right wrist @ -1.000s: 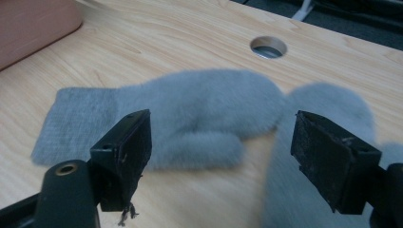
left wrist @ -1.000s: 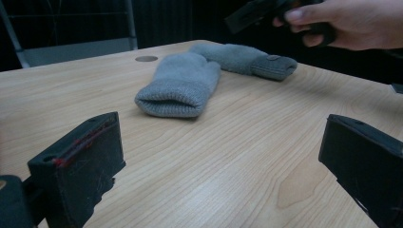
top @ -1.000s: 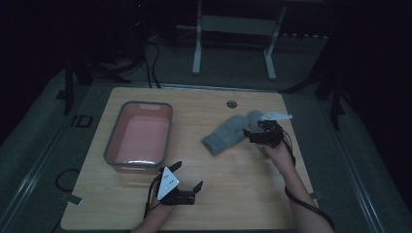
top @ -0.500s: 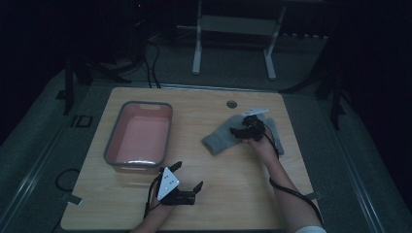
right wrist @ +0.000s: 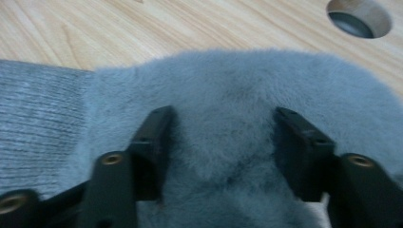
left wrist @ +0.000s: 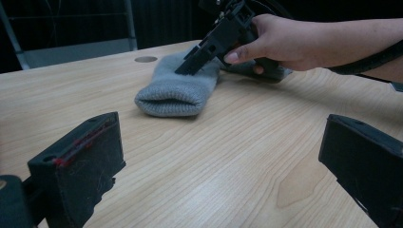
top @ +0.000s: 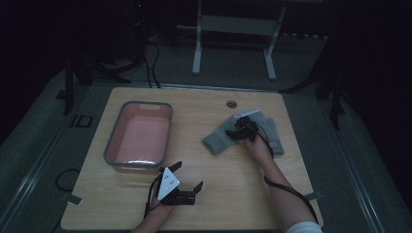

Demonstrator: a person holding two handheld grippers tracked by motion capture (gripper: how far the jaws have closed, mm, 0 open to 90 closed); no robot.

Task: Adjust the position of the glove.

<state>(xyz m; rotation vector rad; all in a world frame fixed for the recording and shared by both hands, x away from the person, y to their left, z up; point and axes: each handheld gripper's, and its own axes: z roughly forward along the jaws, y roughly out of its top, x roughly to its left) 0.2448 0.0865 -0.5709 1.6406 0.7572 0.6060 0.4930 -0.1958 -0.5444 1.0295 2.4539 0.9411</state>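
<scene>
A grey knitted glove (top: 217, 141) lies right of the table's middle, its cuff opening towards the left gripper view (left wrist: 173, 92). A second grey glove (top: 275, 138) lies partly under it to the right. My right gripper (top: 238, 132) is tilted down onto the first glove, its jaws open and pressed into the fuzzy fabric (right wrist: 228, 85), a hump of which sits between them (right wrist: 223, 137). A hand holds that gripper (left wrist: 190, 64). My left gripper (top: 186, 175) rests near the front edge, open and holding nothing (left wrist: 223, 156).
A pink tub with a grey rim (top: 112, 145) stands at the left of the wooden table. A round cable hole (top: 231, 104) lies just behind the gloves. The right gripper's cable trails along the forearm (top: 286, 189). Dark floor and a metal stand (top: 233, 29) lie beyond.
The right gripper has moved left from the gloves' right end and tipped down onto the nearer glove. The left gripper has stayed where it was.
</scene>
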